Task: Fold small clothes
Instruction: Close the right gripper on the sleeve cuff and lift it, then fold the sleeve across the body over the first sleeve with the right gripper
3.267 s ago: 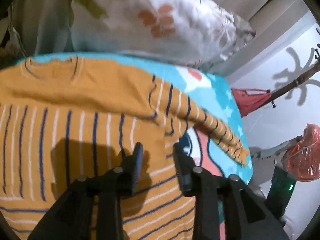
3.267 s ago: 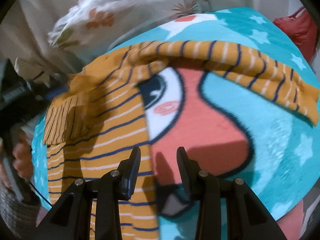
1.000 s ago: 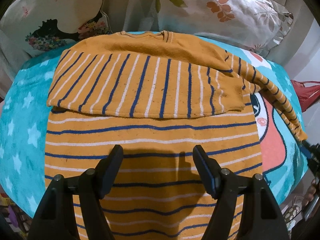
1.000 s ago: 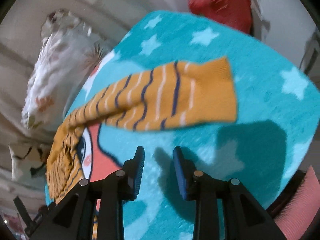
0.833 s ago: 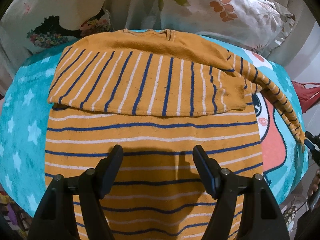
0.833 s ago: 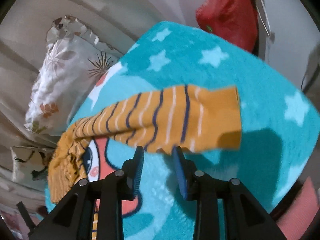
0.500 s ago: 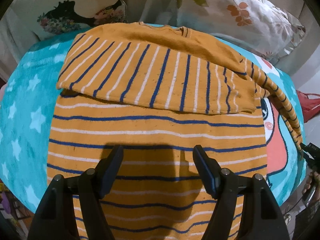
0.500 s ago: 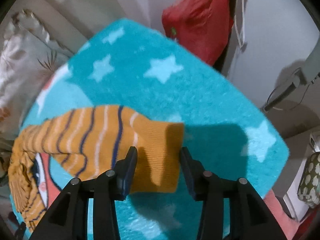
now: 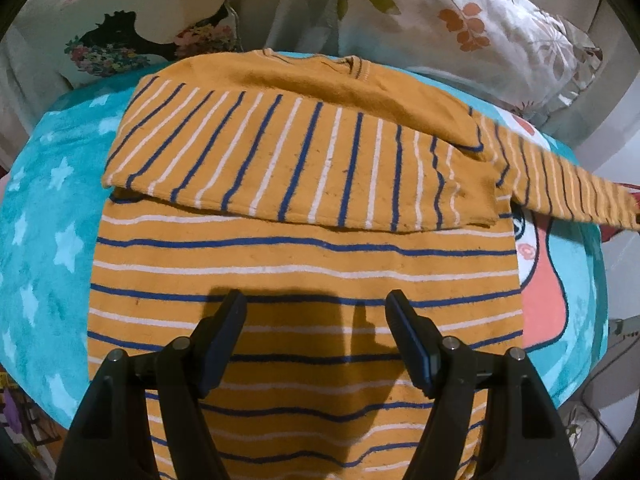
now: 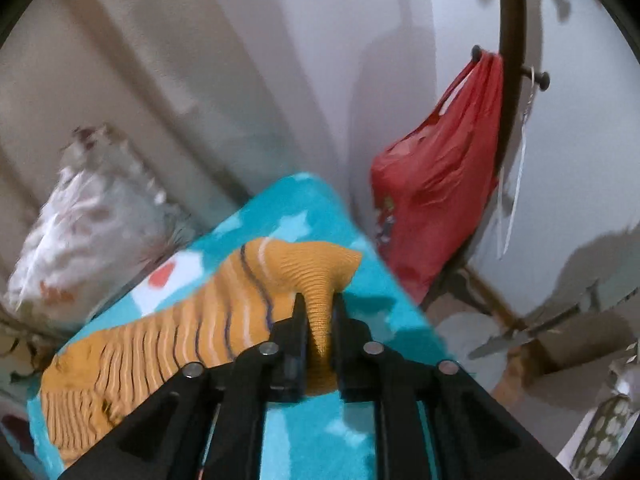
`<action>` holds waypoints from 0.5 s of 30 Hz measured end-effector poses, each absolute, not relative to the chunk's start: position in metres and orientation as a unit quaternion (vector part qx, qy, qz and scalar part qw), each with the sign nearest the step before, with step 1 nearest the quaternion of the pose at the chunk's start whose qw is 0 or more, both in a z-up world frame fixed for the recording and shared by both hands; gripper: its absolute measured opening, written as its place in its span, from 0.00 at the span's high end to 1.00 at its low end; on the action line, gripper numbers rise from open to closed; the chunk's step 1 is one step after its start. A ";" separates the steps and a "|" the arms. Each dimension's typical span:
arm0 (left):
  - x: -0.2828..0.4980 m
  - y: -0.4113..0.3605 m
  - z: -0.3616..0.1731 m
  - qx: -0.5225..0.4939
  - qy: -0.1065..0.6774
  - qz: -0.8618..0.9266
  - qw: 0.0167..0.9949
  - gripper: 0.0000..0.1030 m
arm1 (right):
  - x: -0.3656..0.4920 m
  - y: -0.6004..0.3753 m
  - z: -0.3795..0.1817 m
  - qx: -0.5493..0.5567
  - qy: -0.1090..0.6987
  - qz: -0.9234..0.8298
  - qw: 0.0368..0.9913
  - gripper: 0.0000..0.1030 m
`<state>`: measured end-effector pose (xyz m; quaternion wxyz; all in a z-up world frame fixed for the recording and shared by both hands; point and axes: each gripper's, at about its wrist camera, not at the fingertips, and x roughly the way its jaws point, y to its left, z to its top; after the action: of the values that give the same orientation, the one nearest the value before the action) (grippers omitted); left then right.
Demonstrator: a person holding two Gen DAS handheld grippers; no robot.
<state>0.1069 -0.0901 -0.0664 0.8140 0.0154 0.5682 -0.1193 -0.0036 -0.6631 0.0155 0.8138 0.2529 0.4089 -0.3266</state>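
The teal star-print blanket (image 9: 44, 216) carries the orange striped sweater (image 9: 304, 264), which lies flat at the blanket's centre with its neckline toward the floral pillows (image 9: 460, 20); one sleeve is already folded across the chest. The other sleeve (image 9: 560, 184) now hangs stretched in the air off the sweater's shoulder, where half a second ago it lay on the blanket. The right gripper (image 10: 318, 304) has just been closing and is clenched on that sleeve's ribbed cuff (image 10: 316, 280), which bunches between its pads beside the red bag (image 10: 436, 184). The left gripper (image 9: 316, 316) hovers released, jaws spread, over the sweater's lower body, touching nothing visibly. Judgement: the second sleeve fold is under way, and the cuff should travel across the sweater's chest to complete it
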 end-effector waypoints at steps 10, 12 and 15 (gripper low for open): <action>0.106 -0.085 -0.070 0.014 0.574 -0.109 0.811 0.31 | -0.038 -0.661 -0.030 0.350 0.393 -0.312 0.791 0.65; 0.106 -0.084 -0.070 0.012 0.575 -0.107 0.811 0.31 | -0.048 -0.658 -0.052 0.404 0.386 -0.297 0.774 0.62; 0.106 -0.084 -0.069 0.012 0.575 -0.103 0.812 0.31 | -0.057 -0.651 -0.081 0.458 0.380 -0.285 0.752 0.62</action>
<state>0.1062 -0.0841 -0.0694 0.8117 0.0124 0.5747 -0.1032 -0.0574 -0.6505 -0.0807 0.7515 0.4577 0.3799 -0.2853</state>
